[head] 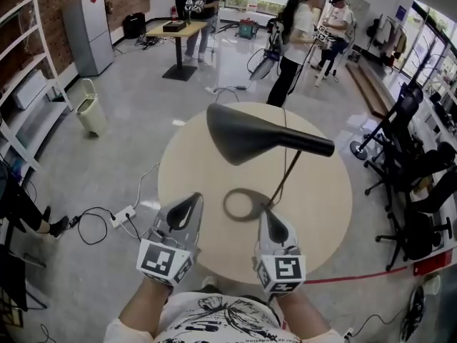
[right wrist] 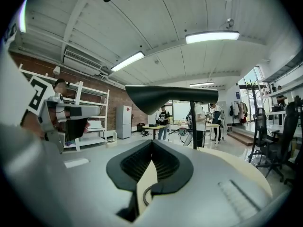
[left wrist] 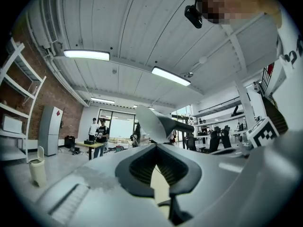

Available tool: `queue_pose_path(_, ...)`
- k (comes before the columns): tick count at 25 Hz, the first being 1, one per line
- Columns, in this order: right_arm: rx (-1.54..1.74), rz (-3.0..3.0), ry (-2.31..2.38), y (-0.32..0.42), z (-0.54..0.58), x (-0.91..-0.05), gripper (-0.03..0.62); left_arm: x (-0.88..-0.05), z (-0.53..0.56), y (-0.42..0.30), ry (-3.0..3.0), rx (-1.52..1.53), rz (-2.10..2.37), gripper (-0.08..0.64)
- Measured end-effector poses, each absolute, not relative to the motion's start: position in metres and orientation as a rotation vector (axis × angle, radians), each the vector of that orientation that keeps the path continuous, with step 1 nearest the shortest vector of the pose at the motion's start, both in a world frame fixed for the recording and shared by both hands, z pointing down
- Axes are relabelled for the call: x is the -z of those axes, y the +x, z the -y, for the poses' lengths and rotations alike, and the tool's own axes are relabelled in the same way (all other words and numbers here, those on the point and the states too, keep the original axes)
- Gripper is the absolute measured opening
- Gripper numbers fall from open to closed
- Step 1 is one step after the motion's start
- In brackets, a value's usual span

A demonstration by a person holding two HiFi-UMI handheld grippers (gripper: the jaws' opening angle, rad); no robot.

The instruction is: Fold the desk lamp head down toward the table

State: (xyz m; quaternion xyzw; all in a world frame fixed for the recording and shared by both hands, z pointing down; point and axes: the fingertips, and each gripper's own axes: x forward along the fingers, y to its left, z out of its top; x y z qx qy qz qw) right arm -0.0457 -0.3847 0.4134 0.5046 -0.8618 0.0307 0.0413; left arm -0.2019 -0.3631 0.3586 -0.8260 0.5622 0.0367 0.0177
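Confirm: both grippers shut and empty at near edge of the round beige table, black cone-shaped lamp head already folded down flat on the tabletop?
No. The black cone-shaped lamp head is not on the tabletop; it stands raised on its thin stem above the round beige table, per the head view. The left gripper and right gripper are shut and empty at the near edge.

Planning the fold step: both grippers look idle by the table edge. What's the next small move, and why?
Probably raise the right gripper toward the lamp head, opening its jaws on the way. Both it and the left gripper sit low near the base ring, jaws together on nothing, while the head stands high and roughly level, untouched.
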Motion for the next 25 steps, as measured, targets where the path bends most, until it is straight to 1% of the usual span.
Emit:
queue_pose_path(8,-0.089,2.601,1.592,-0.066,0.415,-0.406,0.009,-0.285,0.413,-0.218,-2.505,-0.206,-1.567,0.006)
queue_pose_path(16,-0.09,2.556,1.616,-0.063,0.426,-0.408,0.009,-0.209,0.446,-0.216,-2.469,-0.342,-1.429,0.006)
queue_pose_path(19,-0.089,2.539,1.626,-0.059,0.428,-0.411,0.009,-0.198,0.454,-0.212,-2.524,-0.392,-1.37,0.006)
queue_pose_path(25,-0.084,2.534,1.654,-0.058,0.432,-0.407,0.009,-0.217,0.473,-0.212,-2.538,-0.25,-1.409,0.006)
